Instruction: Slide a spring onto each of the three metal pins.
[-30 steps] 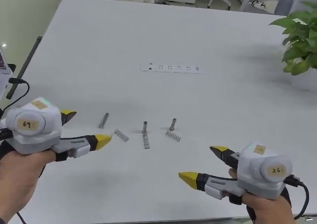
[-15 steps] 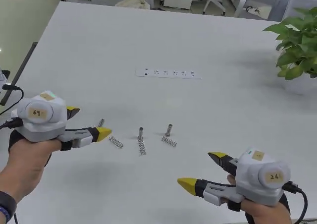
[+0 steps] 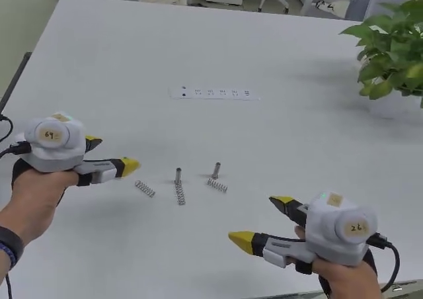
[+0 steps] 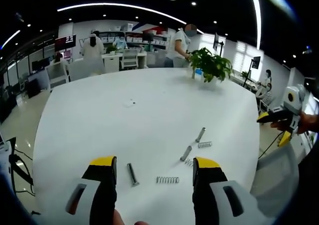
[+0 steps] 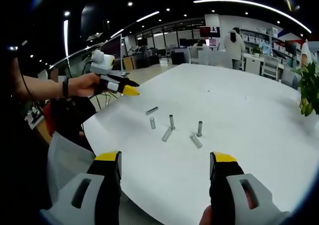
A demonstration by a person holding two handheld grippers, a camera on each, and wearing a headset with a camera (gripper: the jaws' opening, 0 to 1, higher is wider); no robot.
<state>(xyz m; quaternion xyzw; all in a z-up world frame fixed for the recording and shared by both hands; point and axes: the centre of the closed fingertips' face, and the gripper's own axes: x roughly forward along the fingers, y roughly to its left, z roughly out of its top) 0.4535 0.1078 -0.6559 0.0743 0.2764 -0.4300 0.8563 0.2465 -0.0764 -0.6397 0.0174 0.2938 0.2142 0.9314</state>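
Two metal pins (image 3: 178, 175) (image 3: 216, 170) stand upright near the middle of the white table (image 3: 277, 133). A third pin (image 4: 132, 174) lies on its side to their left. Three small springs (image 3: 145, 188) (image 3: 179, 194) (image 3: 217, 185) lie flat in front of the pins. My left gripper (image 3: 114, 152) hovers open just left of the row; in its own view the lying pin and a spring (image 4: 167, 179) sit between the open jaws (image 4: 155, 163). My right gripper (image 3: 258, 219) is open near the front edge, right of the springs, holding nothing.
A white power strip (image 3: 215, 93) lies flat on the table beyond the pins. A potted plant (image 3: 390, 47) stands at the far right. A black cable (image 3: 13, 87) runs along the left edge. Office desks and people are in the background.
The head camera has shifted. My left gripper has risen and moved a little forward, now covering the leftmost pin in the head view. The right gripper, pins and springs have stayed put.
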